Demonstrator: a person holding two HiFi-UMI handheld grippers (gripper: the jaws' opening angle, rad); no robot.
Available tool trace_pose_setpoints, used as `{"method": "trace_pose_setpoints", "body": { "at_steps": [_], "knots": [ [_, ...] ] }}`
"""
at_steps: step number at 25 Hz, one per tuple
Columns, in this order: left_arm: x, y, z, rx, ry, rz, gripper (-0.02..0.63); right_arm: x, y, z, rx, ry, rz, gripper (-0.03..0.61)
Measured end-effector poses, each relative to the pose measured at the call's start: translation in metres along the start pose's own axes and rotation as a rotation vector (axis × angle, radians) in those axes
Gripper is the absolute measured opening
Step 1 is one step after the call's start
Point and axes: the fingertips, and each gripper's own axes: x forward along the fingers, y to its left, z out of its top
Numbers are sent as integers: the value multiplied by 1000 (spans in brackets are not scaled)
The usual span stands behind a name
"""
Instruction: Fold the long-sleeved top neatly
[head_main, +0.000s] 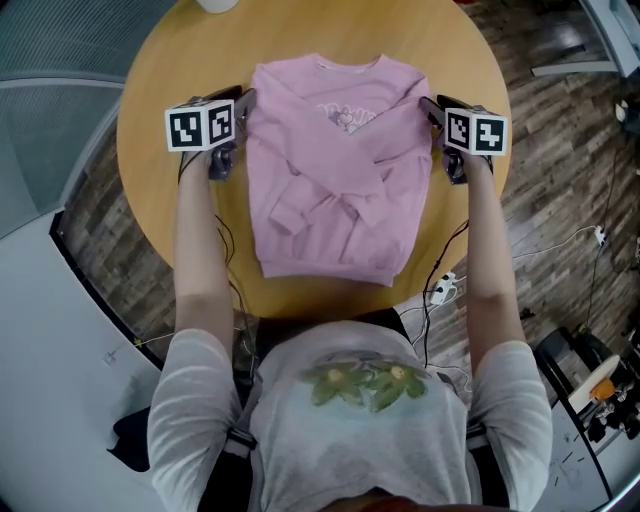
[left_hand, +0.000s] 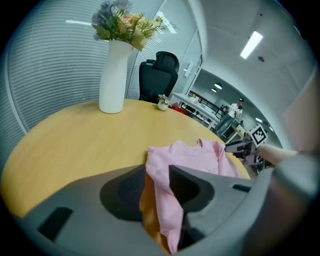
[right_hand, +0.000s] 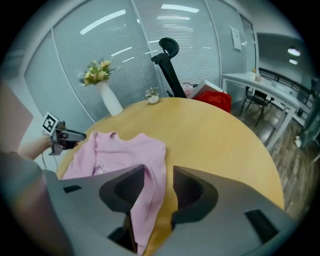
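A pink long-sleeved top (head_main: 335, 150) lies flat, front up, at the middle of a round wooden table (head_main: 160, 90), with its collar (head_main: 350, 66) at the far side and its hem (head_main: 330, 270) at the near edge. Both sleeves (head_main: 300, 205) are already crossed over the chest. The garment looks like soft, light knit, thick enough to hold a crease but limp, so it is likely to sag and drag unless it is lifted evenly at 2 points. The shoulder seams and the ribbed hem seem the firmest places to pinch. The left gripper (left_hand: 157, 169) sits at the left shoulder edge with its jaws apart; a fold of pink cloth stands between them, resting against 1 jaw while bare tabletop shows beside the other. The right gripper (right_hand: 159, 170) mirrors it at the right shoulder, jaws likewise parted with the cloth edge loose between them and not pinched. A white vase of flowers (left_hand: 111, 75) stands at the table's far side, with a black office chair (left_hand: 157, 75) beyond it
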Motion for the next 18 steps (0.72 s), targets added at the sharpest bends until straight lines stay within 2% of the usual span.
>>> {"method": "trace_pose_setpoints", "body": {
  "at_steps": [1, 3, 5, 7, 11, 13, 15, 18],
  "knots": [
    [4, -2, -1, -16, 8, -27, 160, 0, 2, 4, 17, -4, 46, 175],
    [13, -6, -1, -28, 34, -73, 189, -3, 6, 16, 48, -36, 120, 178],
    [20, -4, 2, -23, 53, -81, 189, 0, 7, 24, 44, -40, 151, 183],
    [27, 1, 6, -40, 62, -91, 189, 10, 5, 22, 28, -5, 145, 183],
    [40, 6, 15, -161, 67, -163, 189, 30, -4, 10, 107, 63, 150, 178],
    [45, 10, 12, -190, 83, -157, 187, 29, -10, -1, 75, 129, 122, 178],
    [48, 11, 7, -175, 104, -137, 186, 18, -17, -8, 33, 192, 120, 178],
    [50, 12, 6, -144, 122, -126, 186, -2, -22, 3, 52, 207, 197, 178]
  ]
}}
